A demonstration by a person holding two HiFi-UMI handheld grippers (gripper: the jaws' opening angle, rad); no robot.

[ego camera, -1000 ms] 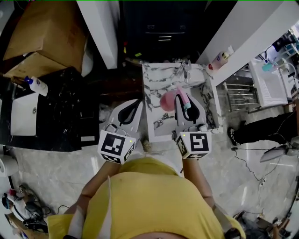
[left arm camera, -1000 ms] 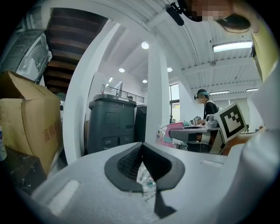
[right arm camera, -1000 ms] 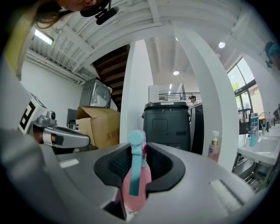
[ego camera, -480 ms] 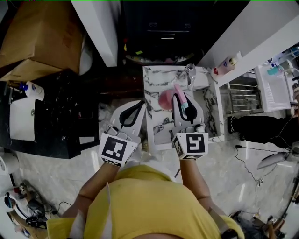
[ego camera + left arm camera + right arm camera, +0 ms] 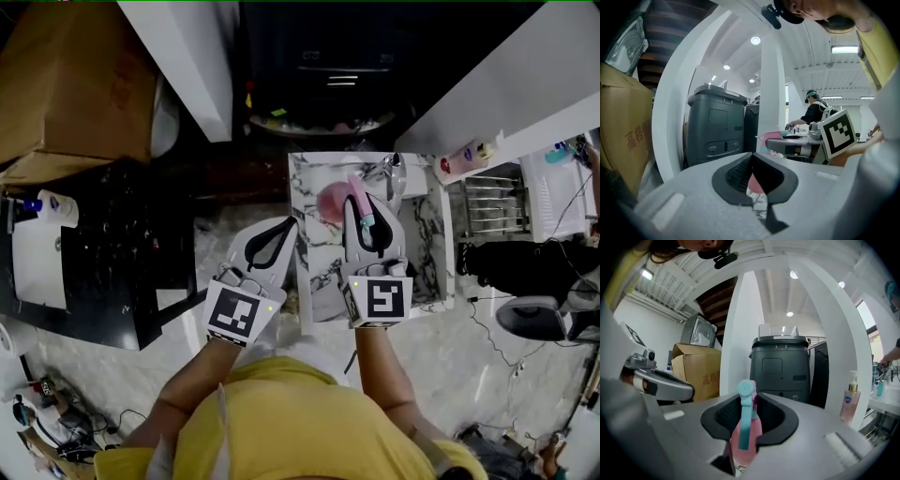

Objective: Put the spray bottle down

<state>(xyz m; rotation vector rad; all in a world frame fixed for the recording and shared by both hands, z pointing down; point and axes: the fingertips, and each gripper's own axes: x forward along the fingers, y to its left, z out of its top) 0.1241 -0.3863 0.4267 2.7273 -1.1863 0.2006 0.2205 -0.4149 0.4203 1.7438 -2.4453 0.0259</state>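
The pink spray bottle (image 5: 335, 201) with a teal trigger head (image 5: 746, 397) sits upright between the jaws of my right gripper (image 5: 362, 201), which is shut on its neck. It hangs over the marble-topped table (image 5: 321, 274), near the far middle. In the right gripper view the bottle's pink body (image 5: 745, 439) shows below the pads. My left gripper (image 5: 292, 224) is just left of the table's left edge, level with the right one. Its fingertips meet and it holds nothing (image 5: 751, 158).
A faucet-like metal fitting (image 5: 392, 172) stands at the table's far right. A dark grey machine (image 5: 780, 366) and white pillars (image 5: 187, 56) lie ahead. A cardboard box (image 5: 66, 84) and a black counter (image 5: 122, 244) are on the left. A soap pump bottle (image 5: 850, 401) stands on the right.
Both grippers have moved forward together toward the far side of the marble table and sunk a little. The right one still holds the spray bottle; the left stays shut.
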